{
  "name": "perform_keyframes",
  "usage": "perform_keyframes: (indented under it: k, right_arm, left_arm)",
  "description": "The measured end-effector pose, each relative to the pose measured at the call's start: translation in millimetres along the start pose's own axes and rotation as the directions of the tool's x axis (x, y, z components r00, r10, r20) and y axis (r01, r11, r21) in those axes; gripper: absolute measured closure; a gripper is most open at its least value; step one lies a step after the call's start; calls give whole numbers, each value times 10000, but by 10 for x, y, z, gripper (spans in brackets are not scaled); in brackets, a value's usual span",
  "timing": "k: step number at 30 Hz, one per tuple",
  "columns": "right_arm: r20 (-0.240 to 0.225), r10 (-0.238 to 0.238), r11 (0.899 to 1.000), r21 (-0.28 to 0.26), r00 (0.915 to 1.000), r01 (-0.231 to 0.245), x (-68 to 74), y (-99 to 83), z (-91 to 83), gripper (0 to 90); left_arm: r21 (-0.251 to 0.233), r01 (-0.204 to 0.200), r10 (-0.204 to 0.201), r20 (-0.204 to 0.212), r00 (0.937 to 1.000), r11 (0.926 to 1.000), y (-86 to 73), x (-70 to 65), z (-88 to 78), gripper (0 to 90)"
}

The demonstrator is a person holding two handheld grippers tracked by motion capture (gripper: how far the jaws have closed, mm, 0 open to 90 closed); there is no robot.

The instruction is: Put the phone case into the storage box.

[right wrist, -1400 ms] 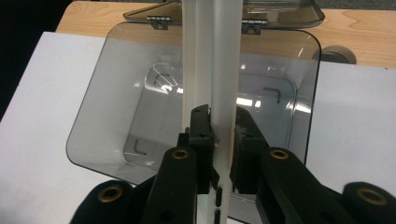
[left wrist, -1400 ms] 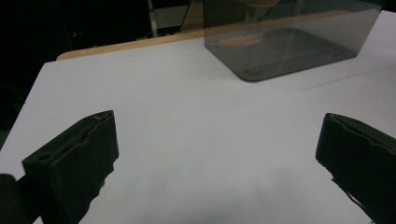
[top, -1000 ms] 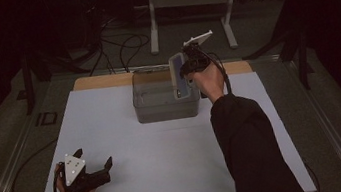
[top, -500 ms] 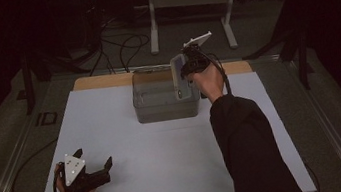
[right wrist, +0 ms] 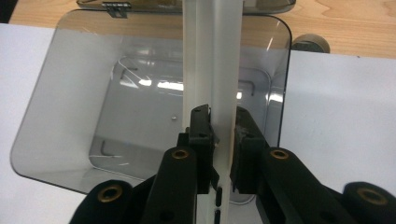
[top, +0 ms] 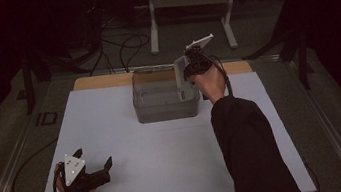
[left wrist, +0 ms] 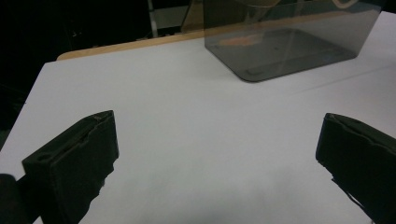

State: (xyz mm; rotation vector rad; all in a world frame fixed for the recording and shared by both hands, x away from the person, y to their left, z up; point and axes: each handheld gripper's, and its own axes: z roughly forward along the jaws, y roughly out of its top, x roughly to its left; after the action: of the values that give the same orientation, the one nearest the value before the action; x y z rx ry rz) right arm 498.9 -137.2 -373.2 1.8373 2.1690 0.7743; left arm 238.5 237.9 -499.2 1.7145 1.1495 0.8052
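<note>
The right tool (right wrist: 220,140) is clamped on a white flat panel (right wrist: 212,60), held upright over the clear bin (top: 165,101) at the far middle of the surface (top: 168,167). Lower it squarely — avoid the bin wall. The left tool (top: 92,167) rests released, near-left. The panel's lower end is cut off — its identity unclear.

Table cover: flat white sheet (top: 165,142) (matte).
Bare edge: light wooden tabletop strip (top: 101,81) behind the sheet.
Beyond: grey metal stand (top: 190,2), black cables (top: 121,45).
</note>
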Motion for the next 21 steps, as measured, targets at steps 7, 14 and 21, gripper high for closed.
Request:
perform_keyframes:
  k: [7, 14, 21]
  right_arm:
    - [138, 55, 10000, 38, 9999, -55, -42, -14, 33, 812]
    - [268, 96, 9999, 116, 9996, -99, -75, -30, 72, 812]
    - [373, 165, 9996, 216, 9992, -173, -118, -43, 111, 812]
  left_arm:
    - [-10, -7, 7, -7, 10000, 10000, 1, 1, -2, 2]
    - [-20, 5, -5, -12, 10000, 10000, 1, 1, -2, 2]
    - [-21, 1, -1, -11, 10000, 10000, 0, 1, -2, 2]
